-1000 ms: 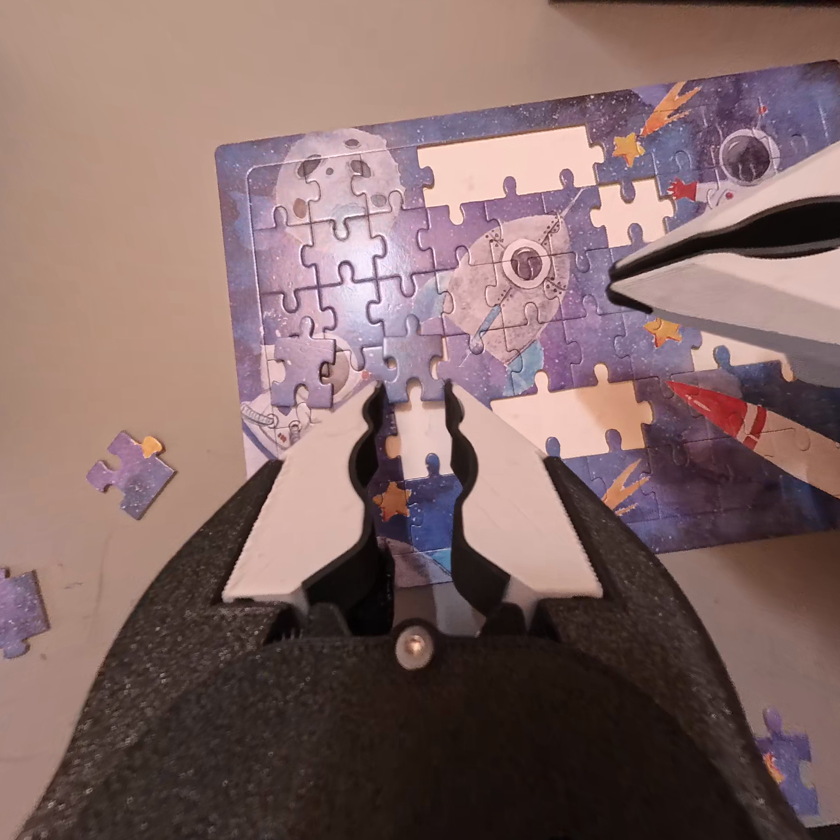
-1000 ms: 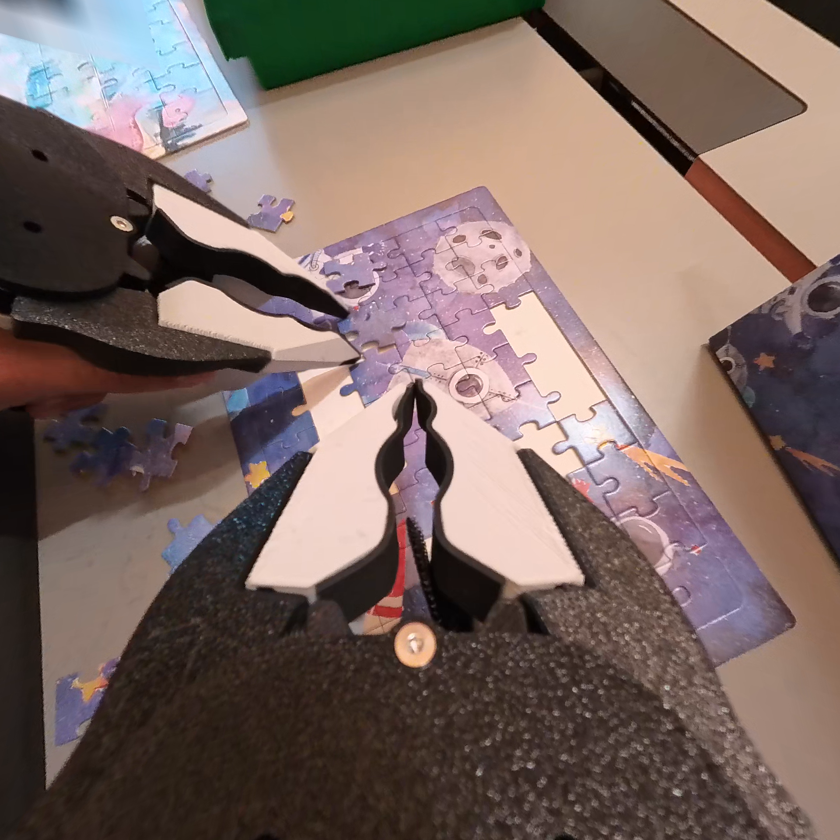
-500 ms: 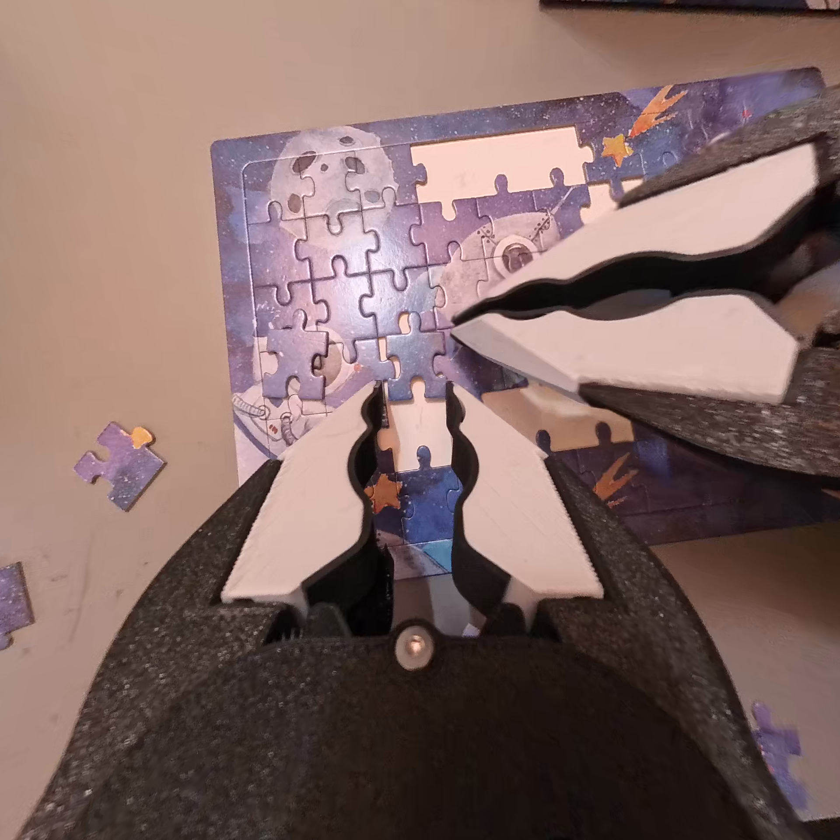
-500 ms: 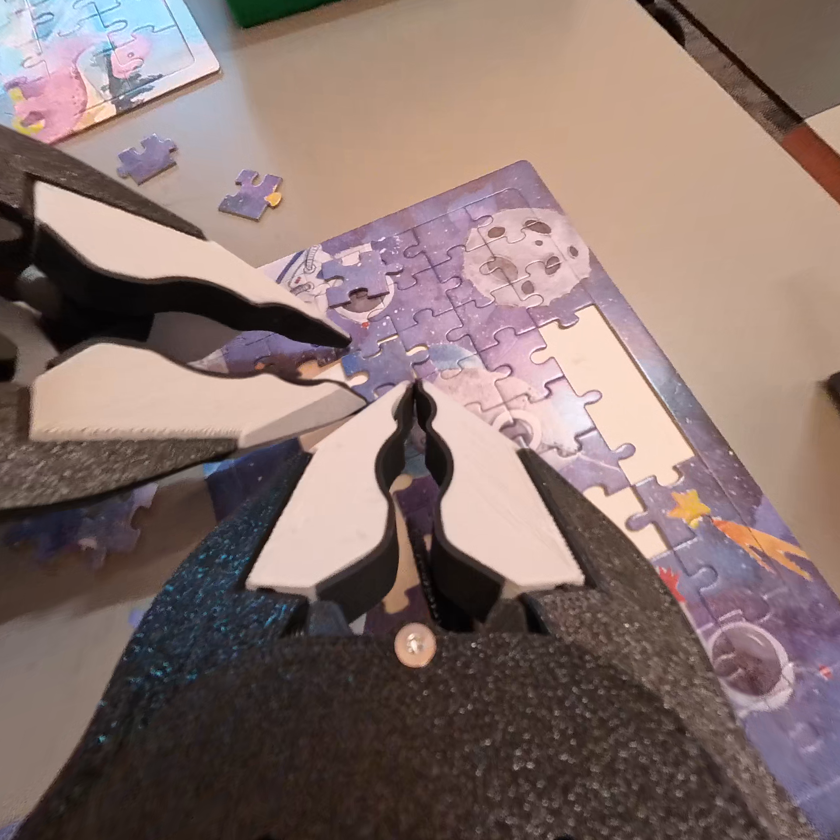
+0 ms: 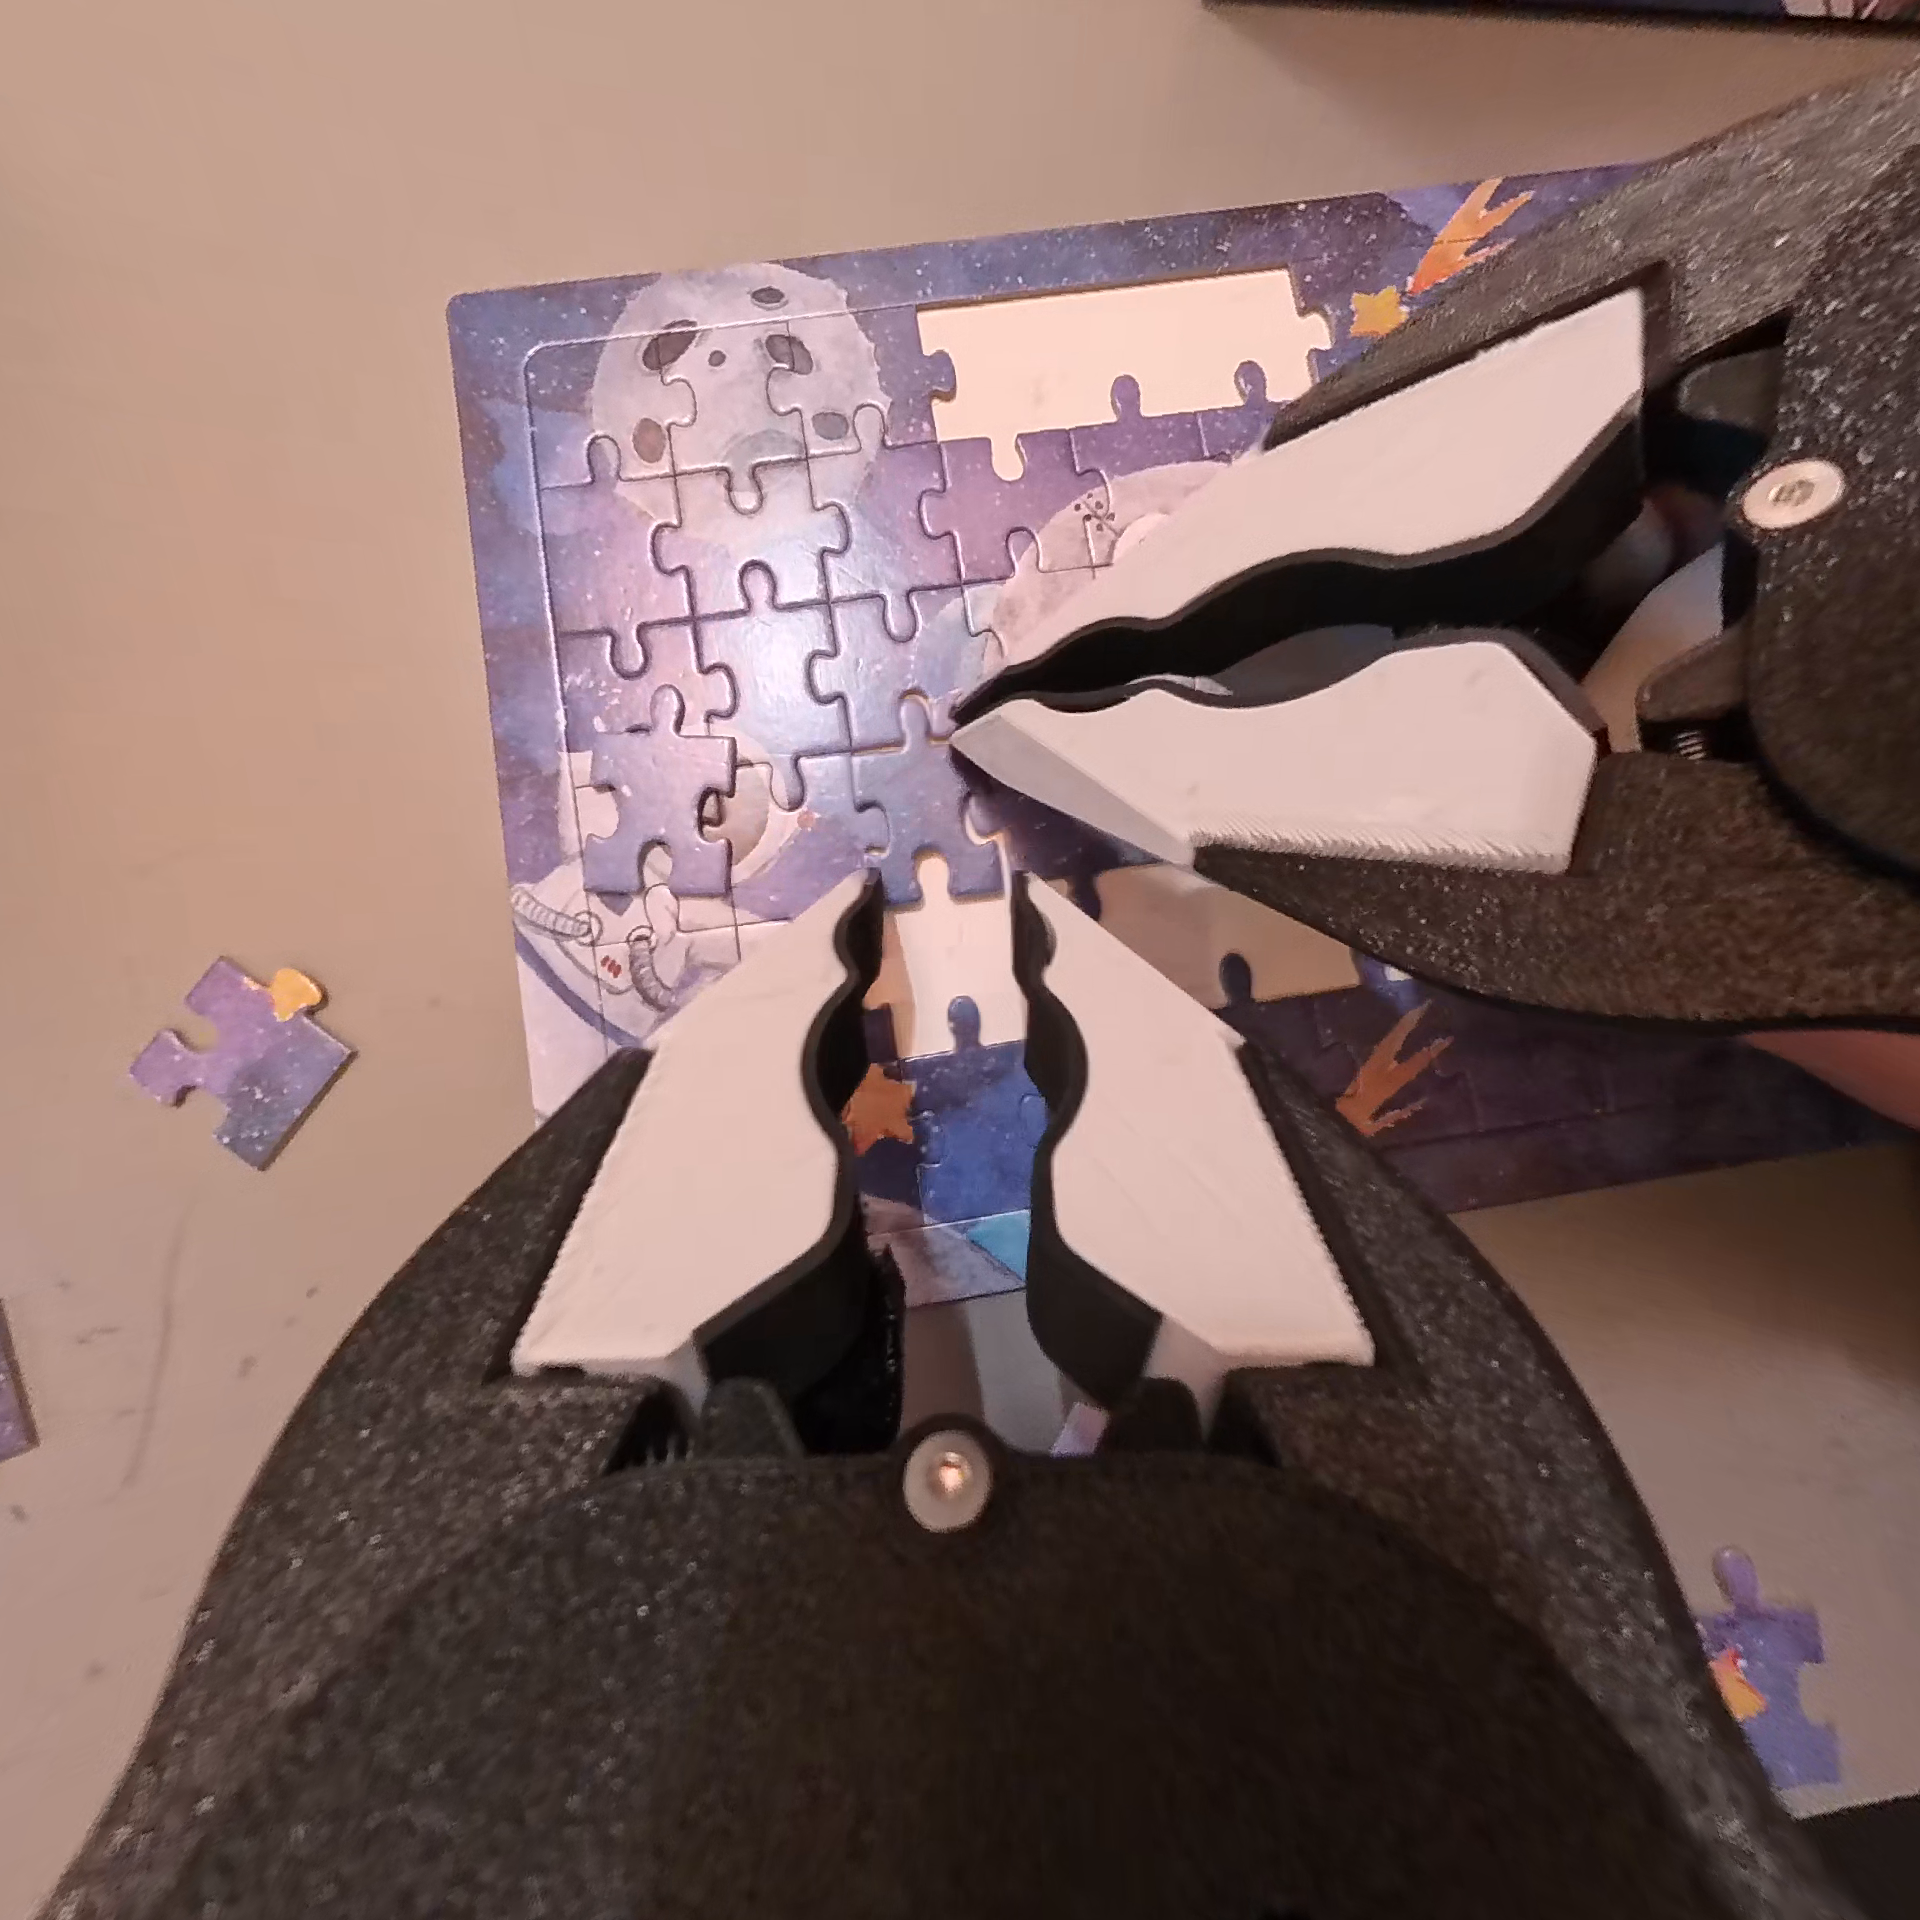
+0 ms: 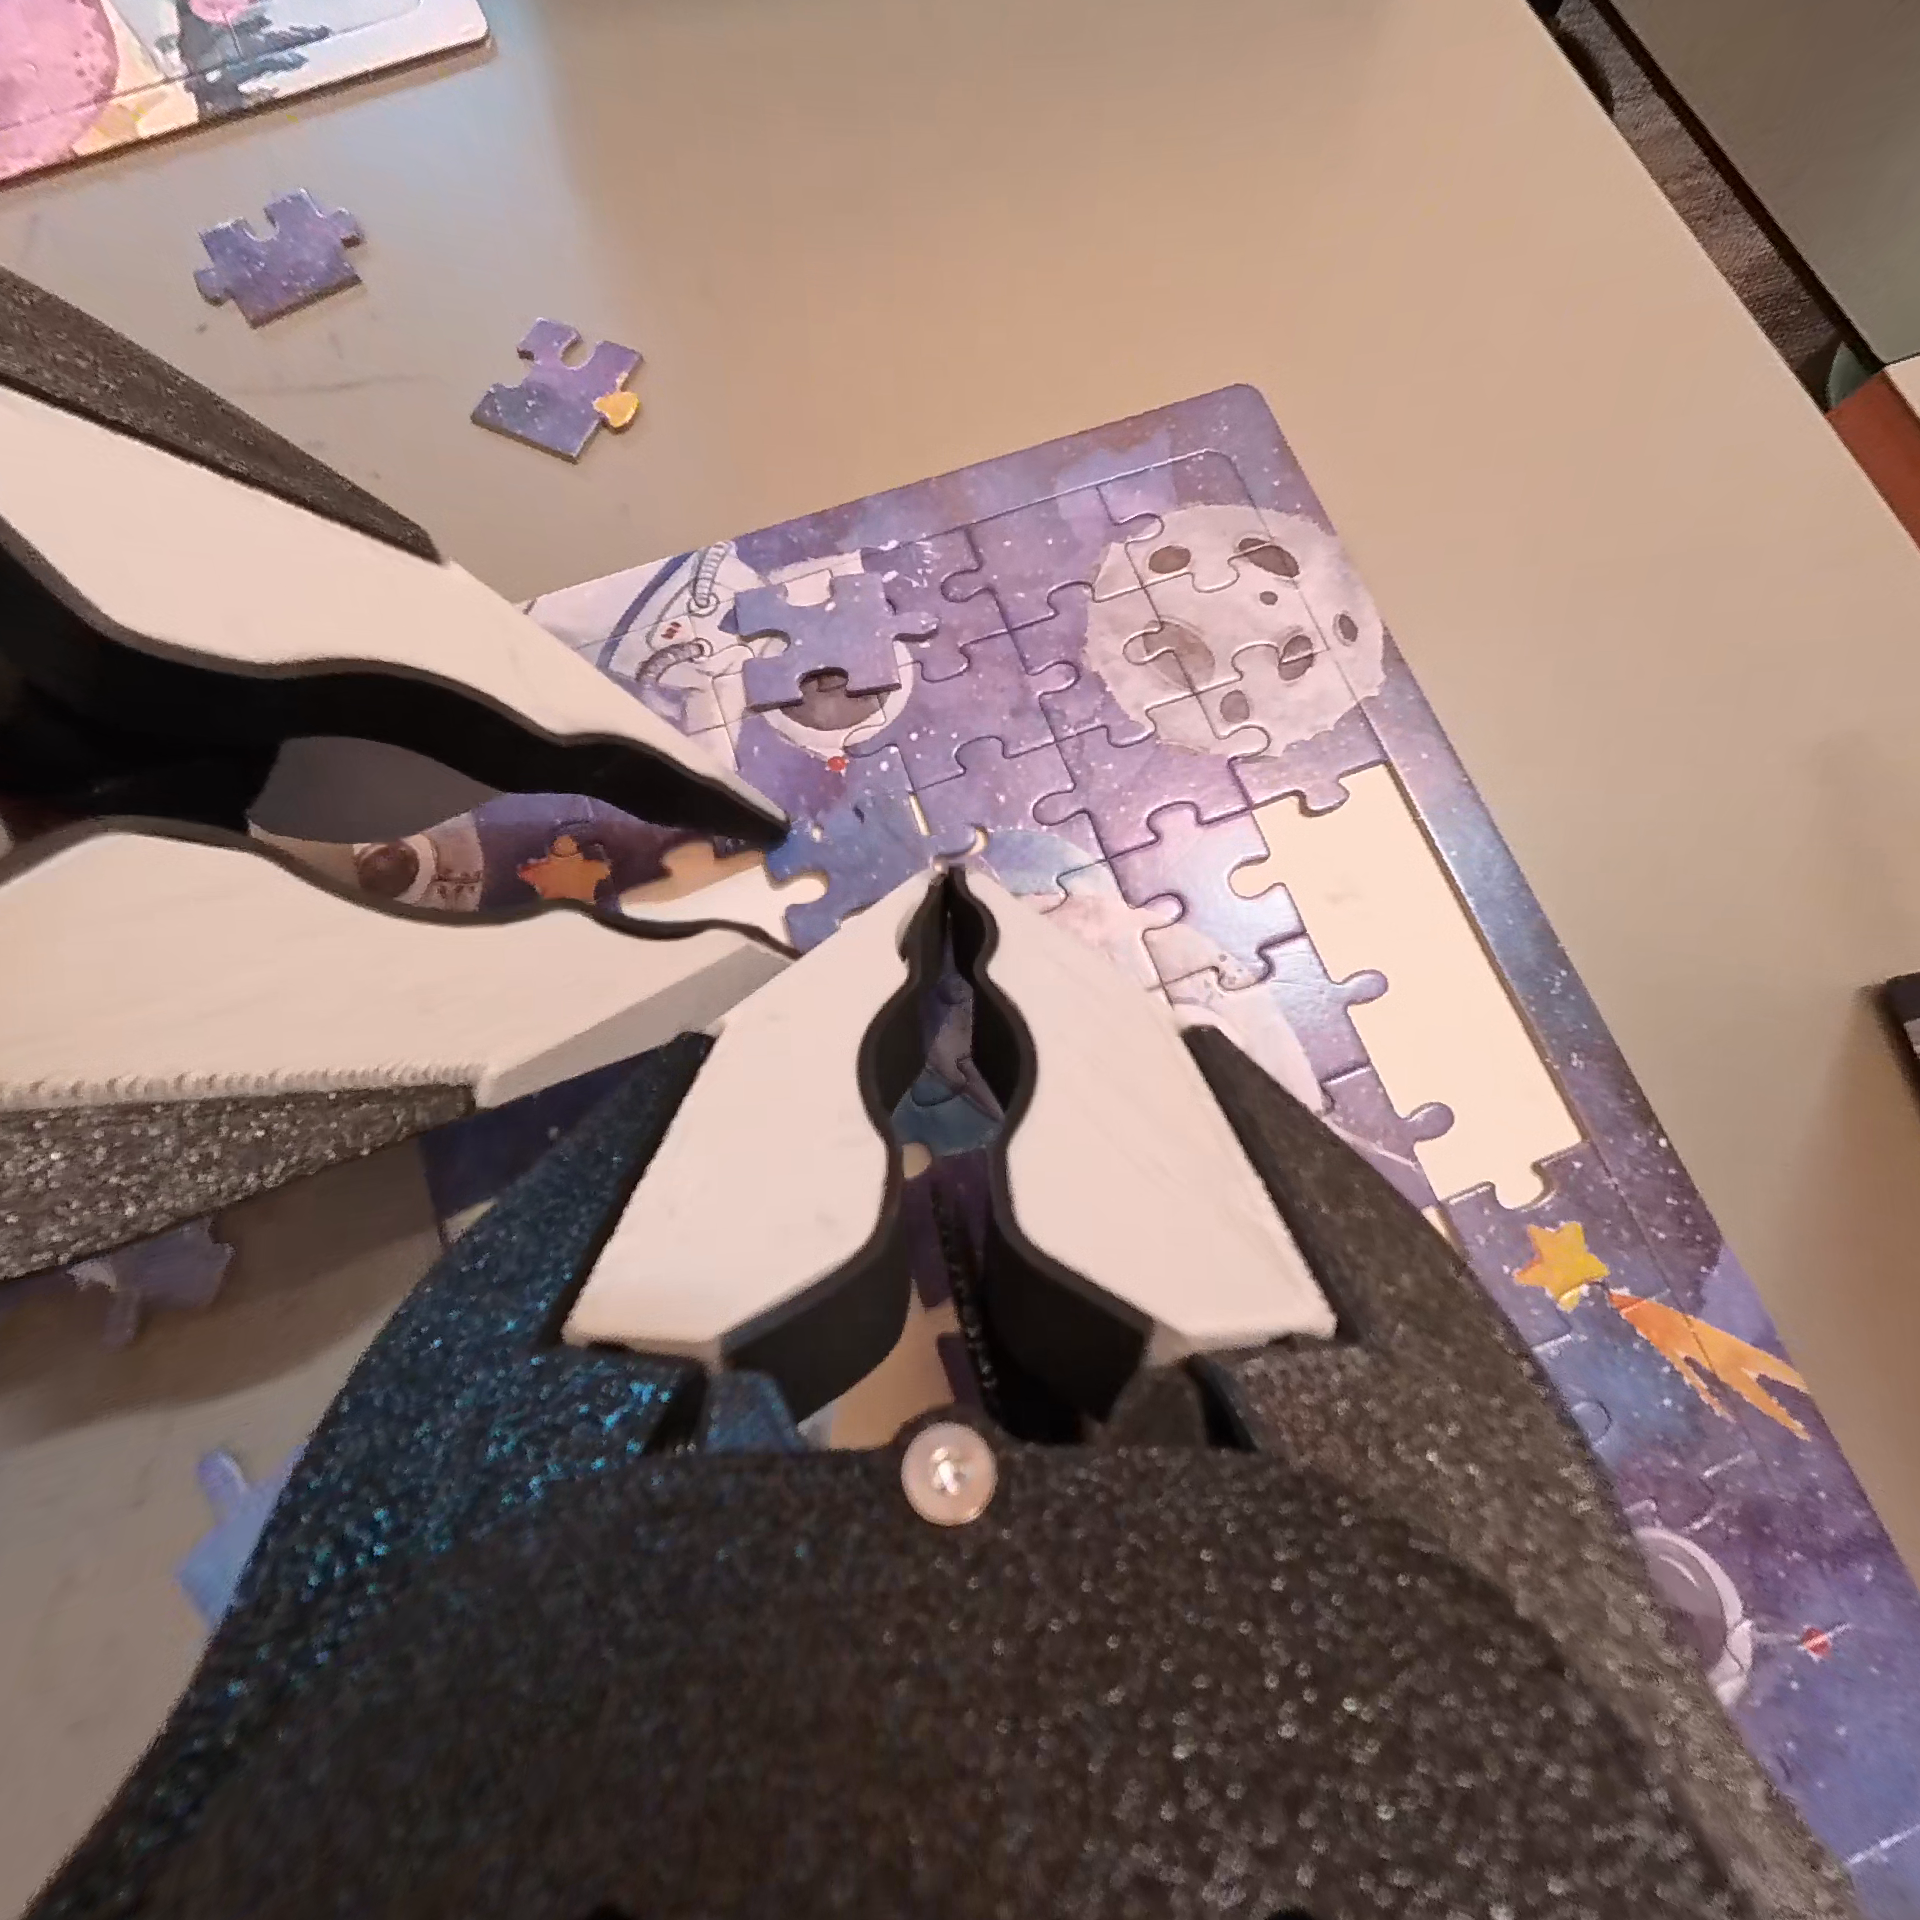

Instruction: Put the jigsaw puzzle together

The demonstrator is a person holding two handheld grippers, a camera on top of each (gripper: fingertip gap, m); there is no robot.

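Reaching farther in, right tool (image 6: 951,878) now touches the blue piece (image 5: 925,816).

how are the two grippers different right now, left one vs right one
The left gripper has its jaws apart, a gap between the fingertips showing bare tray; the right gripper has its tips together. The left gripper sits at the near edge of the dark blue puzzle piece, straddling it; the right gripper touches that piece's far corner with its closed point, from the side. Both have white fingers, black foam bodies, and meet at the same piece.
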